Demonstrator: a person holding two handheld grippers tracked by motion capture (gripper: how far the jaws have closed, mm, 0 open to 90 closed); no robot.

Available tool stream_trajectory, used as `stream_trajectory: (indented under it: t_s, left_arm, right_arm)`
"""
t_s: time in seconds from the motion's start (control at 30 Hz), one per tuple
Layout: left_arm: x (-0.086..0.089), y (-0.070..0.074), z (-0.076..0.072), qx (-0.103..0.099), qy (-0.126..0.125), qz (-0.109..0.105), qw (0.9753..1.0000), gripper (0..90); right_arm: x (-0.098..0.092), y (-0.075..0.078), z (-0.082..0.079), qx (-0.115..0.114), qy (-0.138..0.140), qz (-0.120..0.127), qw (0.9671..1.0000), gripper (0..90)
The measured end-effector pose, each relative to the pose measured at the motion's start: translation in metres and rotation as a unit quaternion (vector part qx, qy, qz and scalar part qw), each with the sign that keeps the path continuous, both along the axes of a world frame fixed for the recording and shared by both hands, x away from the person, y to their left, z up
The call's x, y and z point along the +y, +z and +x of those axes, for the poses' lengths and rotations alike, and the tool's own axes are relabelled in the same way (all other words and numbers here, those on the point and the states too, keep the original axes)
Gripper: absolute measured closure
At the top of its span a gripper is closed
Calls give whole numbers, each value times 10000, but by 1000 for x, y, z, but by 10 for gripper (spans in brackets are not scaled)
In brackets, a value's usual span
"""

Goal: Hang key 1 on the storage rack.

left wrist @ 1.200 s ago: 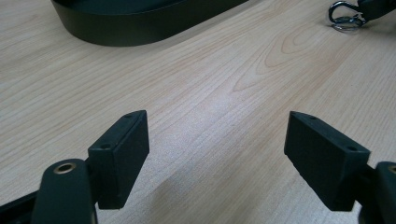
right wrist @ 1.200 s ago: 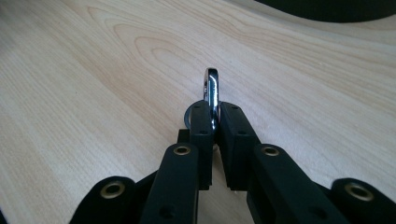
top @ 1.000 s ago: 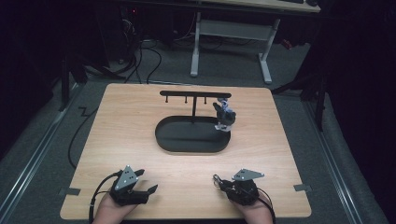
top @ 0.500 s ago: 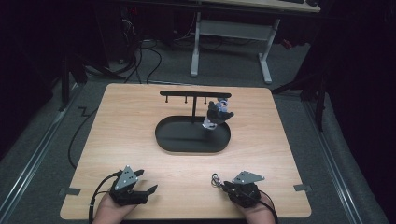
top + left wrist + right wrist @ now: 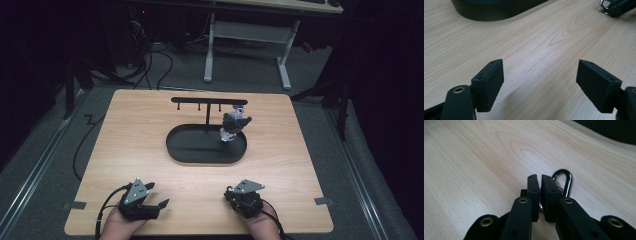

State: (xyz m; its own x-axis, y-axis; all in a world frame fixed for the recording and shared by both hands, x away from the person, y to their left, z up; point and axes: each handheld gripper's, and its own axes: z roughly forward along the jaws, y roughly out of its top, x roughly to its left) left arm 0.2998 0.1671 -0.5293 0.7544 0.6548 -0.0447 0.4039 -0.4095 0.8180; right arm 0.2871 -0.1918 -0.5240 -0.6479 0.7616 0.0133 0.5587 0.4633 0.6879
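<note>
A black rack (image 5: 207,100) with small hooks stands in a black oval tray (image 5: 195,150) at the table's middle. A small dark and pale charm (image 5: 233,125) hangs from the rack's right end, over the tray. My left gripper (image 5: 157,206) rests at the near left edge. Its jaws (image 5: 540,82) are wide apart over bare wood. At the near right, my right gripper (image 5: 235,196) has its jaws (image 5: 539,178) pressed together. A shiny metal clasp (image 5: 570,182) loops up from between and behind them. The same clasp (image 5: 604,6) glints in the left gripper view.
The light wooden table (image 5: 125,135) has bare room left, right and in front of the tray (image 5: 494,10). Cables trail off its left side to the floor. A white-legged desk (image 5: 245,35) stands beyond the far edge, with dark surroundings.
The hanging charm has swung a little to the left and turned on its hook. Both grippers have stayed at the near edge.
</note>
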Motion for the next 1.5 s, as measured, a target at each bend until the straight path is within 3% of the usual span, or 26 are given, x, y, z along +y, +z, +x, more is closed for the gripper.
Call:
stream_trajectory:
  t_s: [0.33,0.5,0.67,0.83,1.23,1.3,1.5]
  left_arm:
    - [0,1,1,-7,-23,-16,10000,228]
    - [-1,0,2,-1,-39,-4,10000,228]
    - [-1,0,3,19,-42,-3,10000,228]
    - [-1,1,1,-6,-33,-15,10000,229]
    - [5,2,1,-3,76,-64,10000,228]
    - [5,2,1,-5,65,-65,10000,229]
    - [4,2,1,-16,44,-50,10000,228]
  right_arm:
    - [-31,5,-19,175,-2,-29,9998,818]
    - [-50,14,-28,106,-307,240,9992,837]
    - [-50,9,-38,256,-335,3,9991,887]
    - [-51,6,-26,198,-522,-176,9983,897]
    - [-42,6,37,170,-655,-247,9974,885]
    - [-43,8,34,142,-717,-188,9972,866]
    - [-43,18,-6,54,-631,52,9980,869]
